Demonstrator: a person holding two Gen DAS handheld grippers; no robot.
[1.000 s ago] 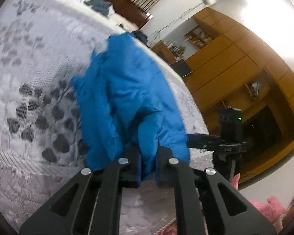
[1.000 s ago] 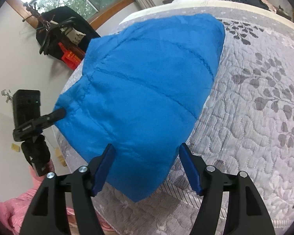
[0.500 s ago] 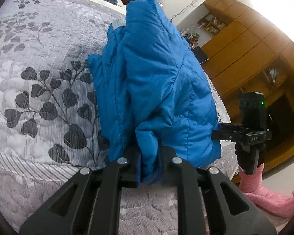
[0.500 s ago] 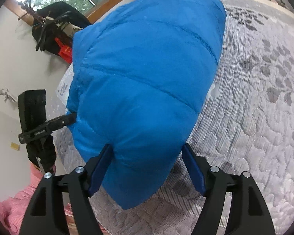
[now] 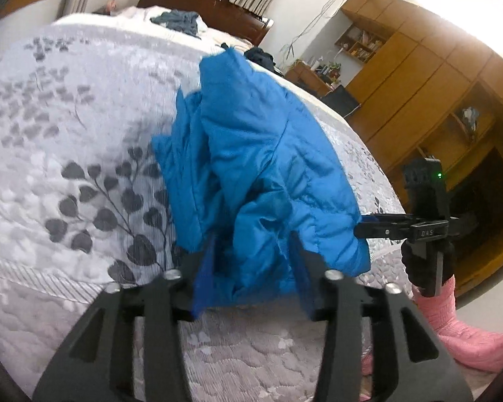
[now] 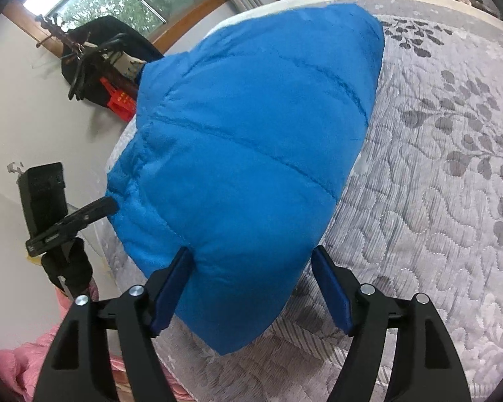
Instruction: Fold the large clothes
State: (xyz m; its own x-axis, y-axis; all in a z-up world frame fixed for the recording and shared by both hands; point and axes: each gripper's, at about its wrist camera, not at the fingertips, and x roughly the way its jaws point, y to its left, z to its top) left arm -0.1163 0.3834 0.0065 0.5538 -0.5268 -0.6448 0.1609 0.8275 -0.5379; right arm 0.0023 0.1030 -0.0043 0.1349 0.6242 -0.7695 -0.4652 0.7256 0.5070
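Blue-padded fingers [image 5: 204, 278] of the left gripper [image 5: 251, 268] stand spread apart, with the crumpled near end of the bright blue quilted puffer jacket [image 5: 251, 154] lying loose between them, not pinched; whether the pads brush the fabric cannot be told. In the left wrist view the jacket lies bunched and folded over on the grey-and-white quilted bedspread with a dark leaf print [image 5: 84, 174], its length running away from the camera toward the dark wooden headboard [image 5: 201, 0], where a heap of dark clothes [image 5: 179, 21] rests. Right of the jacket, the right gripper [image 5: 372, 224] reaches in at the garment's edge, carried by a black-gloved hand [image 5: 426, 261] with a fuzzy pink sleeve [image 5: 436, 298] below, and honey-coloured wooden cabinets [image 5: 419, 77] fill the wall behind. In the right wrist view, the left gripper [image 6: 97, 209] appears at the far left (its tips hidden behind fabric), then the jacket [image 6: 251, 140] bulges smooth and stitched in bands, its near corner lying between the right gripper's [image 6: 251, 278] widely parted fingers [image 6: 332, 284], ungrasped. Bedspread [image 6: 436, 201] stretches to the right.
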